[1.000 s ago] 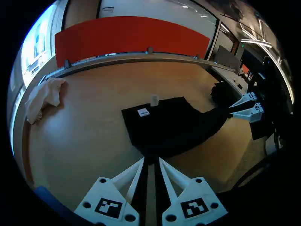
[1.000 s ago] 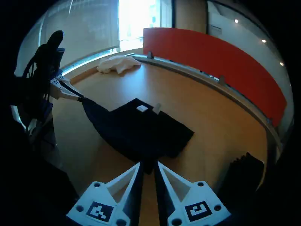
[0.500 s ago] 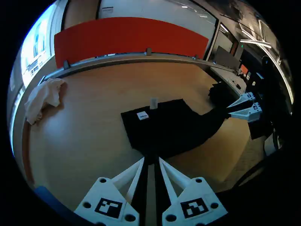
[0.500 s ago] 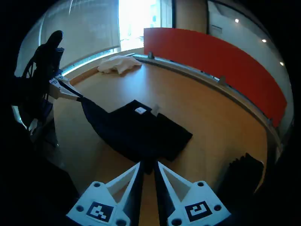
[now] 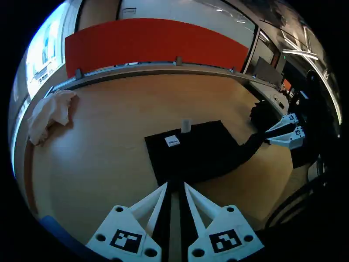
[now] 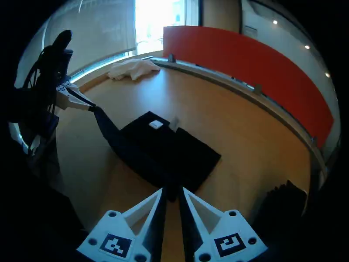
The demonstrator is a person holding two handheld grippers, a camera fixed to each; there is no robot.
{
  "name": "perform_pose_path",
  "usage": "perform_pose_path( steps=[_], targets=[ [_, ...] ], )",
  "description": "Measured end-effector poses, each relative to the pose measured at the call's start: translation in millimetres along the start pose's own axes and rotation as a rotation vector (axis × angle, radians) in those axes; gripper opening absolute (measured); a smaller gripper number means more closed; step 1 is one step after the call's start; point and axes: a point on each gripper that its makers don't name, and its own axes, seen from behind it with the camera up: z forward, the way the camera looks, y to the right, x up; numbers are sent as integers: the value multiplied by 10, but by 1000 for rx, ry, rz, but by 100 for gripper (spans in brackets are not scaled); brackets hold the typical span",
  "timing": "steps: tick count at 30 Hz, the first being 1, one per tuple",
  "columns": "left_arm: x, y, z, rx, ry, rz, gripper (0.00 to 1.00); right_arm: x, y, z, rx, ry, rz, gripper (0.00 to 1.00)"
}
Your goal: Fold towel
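We are finding open table (image 5: 109, 139) around the towel (image 5: 200, 150); a cloth (image 5: 50, 113) is crowding one far corner, a red screen (image 5: 152, 41) walling the back.

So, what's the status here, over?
Left gripper shut on a towel corner, right gripper shut on another. Near edge lifted, rest on table. White cloth far off, not in the way.

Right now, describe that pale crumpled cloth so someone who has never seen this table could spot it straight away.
Follow the long red partition along the far edge of the wooden table to its end by the bright window. The pale cloth lies there near the table's corner. Unlike the black towel lying mid-table, it is cream and bunched in a heap.
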Motion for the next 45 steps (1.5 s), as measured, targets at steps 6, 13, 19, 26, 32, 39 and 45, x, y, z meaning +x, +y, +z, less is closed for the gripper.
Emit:
perform_pose_path(
  steps=[6,13,19,26,32,39,45],
  targets=[
    [47,-65,204,-2,-5,10,11,32,128,186,-12,-8,19,19],
    [198,-177,414,3,8,21,11,75,300,347,-32,-15,35,19],
    [320,-248,604,1,17,29,11,96,442,476,-49,-21,51,19],
    [397,-295,789,0,15,45,11,140,587,589,-70,-25,65,19],
    [425,-325,904,-1,11,46,11,144,664,677,-73,-33,81,19],
    [391,-369,1050,1,-3,45,11,110,714,793,-78,-47,92,19],
    [310,-442,1228,11,-24,44,11,89,764,942,-85,-57,102,19]
  ],
)
